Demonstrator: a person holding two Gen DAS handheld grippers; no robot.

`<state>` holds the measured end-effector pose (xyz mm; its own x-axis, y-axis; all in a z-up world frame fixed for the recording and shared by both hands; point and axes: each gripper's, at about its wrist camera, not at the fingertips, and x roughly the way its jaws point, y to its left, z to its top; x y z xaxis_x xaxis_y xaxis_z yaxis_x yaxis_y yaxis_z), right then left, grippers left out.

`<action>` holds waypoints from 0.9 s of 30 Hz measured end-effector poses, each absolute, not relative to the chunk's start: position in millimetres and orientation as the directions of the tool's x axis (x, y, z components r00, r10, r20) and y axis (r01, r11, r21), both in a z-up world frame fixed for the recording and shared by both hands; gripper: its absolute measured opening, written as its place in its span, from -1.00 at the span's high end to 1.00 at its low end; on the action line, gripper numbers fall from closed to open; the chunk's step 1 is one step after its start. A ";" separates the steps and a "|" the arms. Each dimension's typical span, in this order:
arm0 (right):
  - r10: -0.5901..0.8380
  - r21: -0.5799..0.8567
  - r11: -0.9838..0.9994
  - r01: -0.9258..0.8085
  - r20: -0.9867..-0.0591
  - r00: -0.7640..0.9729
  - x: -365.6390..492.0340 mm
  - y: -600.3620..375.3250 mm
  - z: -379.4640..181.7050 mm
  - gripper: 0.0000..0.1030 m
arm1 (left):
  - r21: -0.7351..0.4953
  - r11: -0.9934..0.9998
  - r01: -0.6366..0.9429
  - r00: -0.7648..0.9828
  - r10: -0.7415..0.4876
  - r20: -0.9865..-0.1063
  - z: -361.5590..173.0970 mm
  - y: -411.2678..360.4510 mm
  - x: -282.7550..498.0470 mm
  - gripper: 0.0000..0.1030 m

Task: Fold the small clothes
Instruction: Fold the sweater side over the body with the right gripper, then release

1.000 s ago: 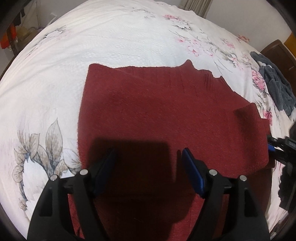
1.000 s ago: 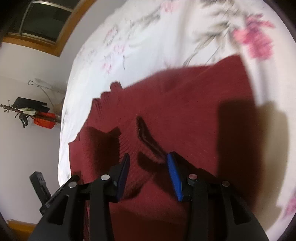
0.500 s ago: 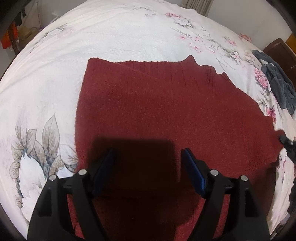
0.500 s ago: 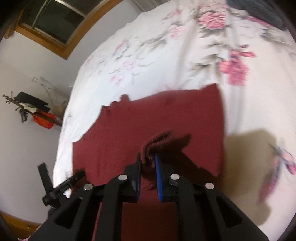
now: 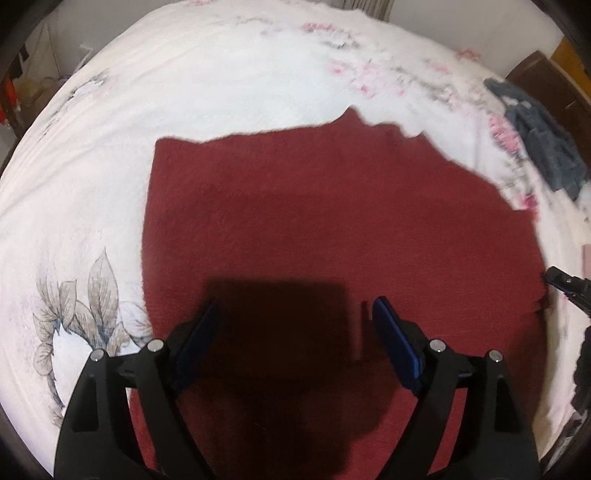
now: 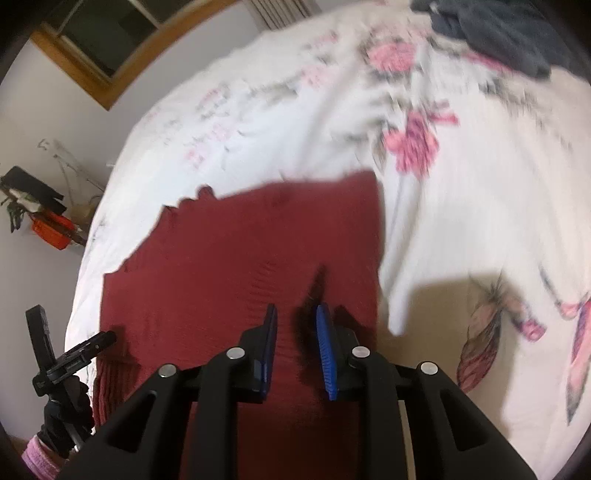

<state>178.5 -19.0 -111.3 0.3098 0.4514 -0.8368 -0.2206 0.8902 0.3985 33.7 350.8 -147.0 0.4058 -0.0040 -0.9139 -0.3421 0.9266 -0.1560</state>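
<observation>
A dark red knitted garment (image 5: 314, 214) lies spread flat on the white floral bedspread (image 5: 221, 74). My left gripper (image 5: 295, 325) hovers open over its near part, with nothing between the blue pads. In the right wrist view the same red garment (image 6: 240, 258) lies flat, and my right gripper (image 6: 295, 332) stands open just above it, holding nothing. The left gripper (image 6: 74, 354) shows at the lower left of that view, held by a gloved hand. The tip of the right gripper (image 5: 565, 284) peeks in at the right edge of the left wrist view.
A dark blue-grey garment (image 5: 543, 136) lies bunched at the bed's far right, also seen as a dark heap (image 6: 495, 33) at the top. A brown wooden piece of furniture (image 5: 546, 81) stands beyond it. A window (image 6: 103, 33) and a rack with orange items (image 6: 48, 225) are by the wall.
The right gripper, shut on a fold of the red garment half a second ago, has let it go and opened. The garment's right flap now lies flat. The left gripper stayed open, barely moving.
</observation>
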 end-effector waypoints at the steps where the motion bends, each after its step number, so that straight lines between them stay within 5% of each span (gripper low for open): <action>1: 0.458 0.401 0.887 -0.230 -0.830 0.320 177.8 -17.7 -106.2 0.55 | -0.157 0.929 -0.335 0.411 -0.006 -0.912 -144.8 347.1 34.1 -0.61; 9: 0.463 0.404 0.871 -0.280 -0.866 0.191 177.0 5.9 -130.6 0.55 | -0.123 0.948 -0.293 0.364 -0.009 -0.931 -164.2 326.1 33.3 -0.61; 15: 0.493 0.466 0.866 -0.182 -0.856 0.153 184.1 -16.4 -164.3 0.93 | -0.098 0.959 -0.265 0.353 0.002 -0.936 -179.4 326.3 23.7 -0.62; 18: 0.492 0.463 0.866 -0.190 -0.857 0.151 183.9 -16.4 -164.1 0.92 | -0.090 0.956 -0.278 0.348 0.013 -0.937 -177.6 326.0 23.4 -0.62; 20: 0.493 0.461 0.864 -0.204 -0.857 0.153 180.8 -16.4 -156.3 0.79 | -0.093 0.947 -0.306 0.347 0.020 -0.938 -170.4 326.2 20.6 -0.61; 23: 0.503 0.453 0.857 -0.245 -0.840 0.206 162.2 -24.8 -125.4 0.05 | -0.134 0.934 -0.330 0.382 0.002 -0.924 -149.7 322.2 2.4 -0.62; 27: 0.539 0.476 0.823 -0.309 -0.826 0.164 122.9 -40.0 -104.9 0.02 | -0.120 0.936 -0.332 0.391 0.021 -0.920 -127.2 312.5 -41.9 -0.63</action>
